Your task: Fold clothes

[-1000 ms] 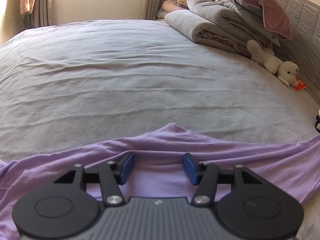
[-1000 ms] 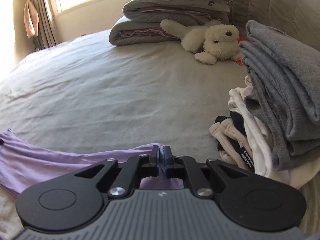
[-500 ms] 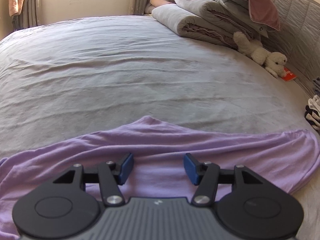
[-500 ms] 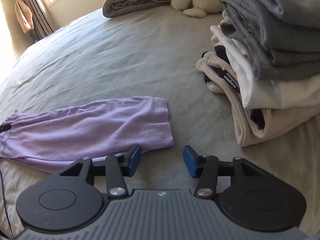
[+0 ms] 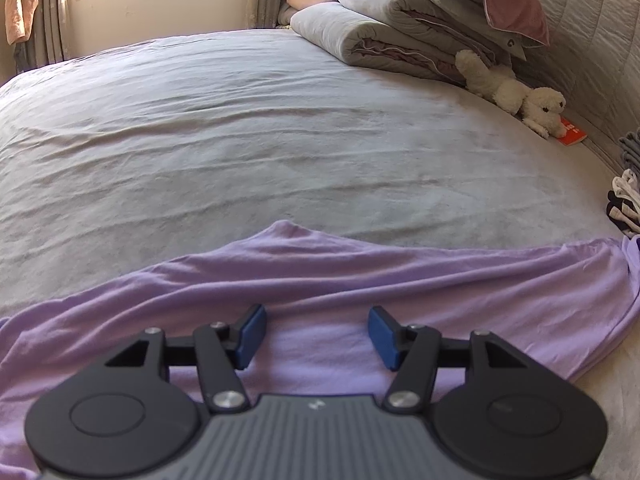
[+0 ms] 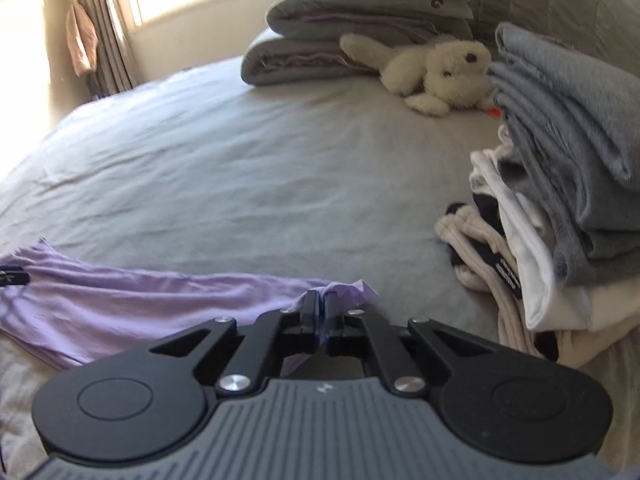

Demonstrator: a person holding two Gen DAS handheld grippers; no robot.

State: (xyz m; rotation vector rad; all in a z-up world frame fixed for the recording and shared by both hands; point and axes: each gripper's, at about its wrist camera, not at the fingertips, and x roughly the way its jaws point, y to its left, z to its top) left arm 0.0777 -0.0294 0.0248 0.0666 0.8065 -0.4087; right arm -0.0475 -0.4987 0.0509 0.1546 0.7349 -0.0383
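Observation:
A lilac garment lies stretched sideways across the near part of the grey bed. My left gripper hovers just over its middle, open, with nothing between the blue pads. In the right wrist view the same lilac garment runs off to the left, and my right gripper is shut on its right end, which bunches up and pokes out past the fingertips.
A stack of folded clothes, grey on top of white and beige, stands close on the right. A white plush toy and folded quilts lie by the headboard. The grey bed sheet stretches toward the window.
My right gripper, open half a second ago, has shut on the garment's right end and lifted it slightly. The left gripper stays open over the cloth, shifted only a little.

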